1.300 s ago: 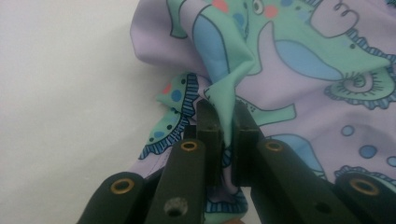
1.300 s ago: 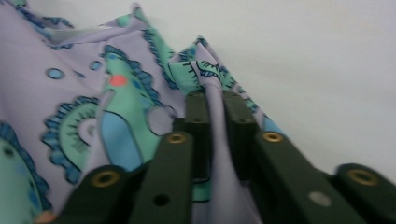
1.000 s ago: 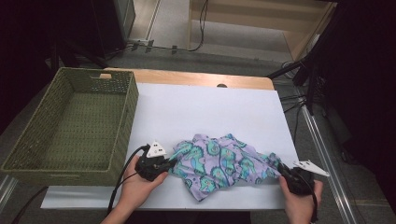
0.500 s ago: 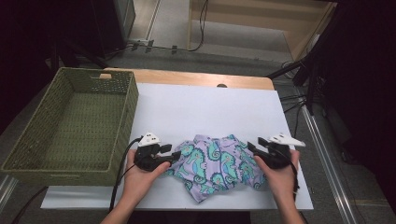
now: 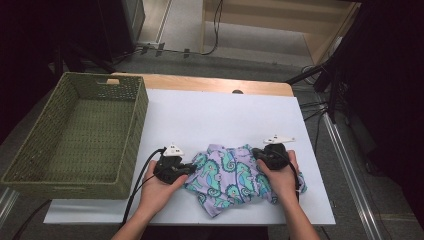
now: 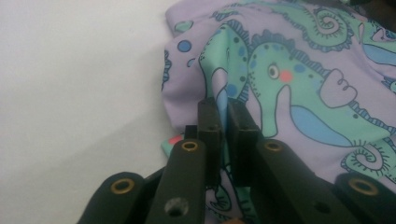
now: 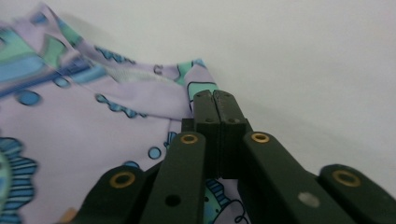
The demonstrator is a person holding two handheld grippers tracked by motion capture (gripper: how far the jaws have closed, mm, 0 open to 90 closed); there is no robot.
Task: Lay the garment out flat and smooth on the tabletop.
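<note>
A lilac cloth (image 5: 227, 175) printed with teal seahorses lies bunched on the white table (image 5: 220, 115) near its front edge. My left gripper (image 5: 187, 170) is at the cloth's left edge. Its jaws have just been closing, and in the left gripper view they (image 6: 222, 109) pinch a fold of the cloth (image 6: 303, 84). My right gripper (image 5: 257, 155) rests on the cloth's upper right part. Its jaws have also just been closing. In the right gripper view they (image 7: 215, 100) stand pressed together at an edge of the cloth (image 7: 93, 130).
A green woven basket (image 5: 135, 125) stands empty at the left side of the table. White table surface stretches behind the cloth to a wooden strip (image 5: 210, 85) at the far edge. Cables trail off the front left.
The right gripper has travelled left and away from me, dragging the cloth's right end inward, so the cloth is more bunched. The left gripper shifted slightly right.
</note>
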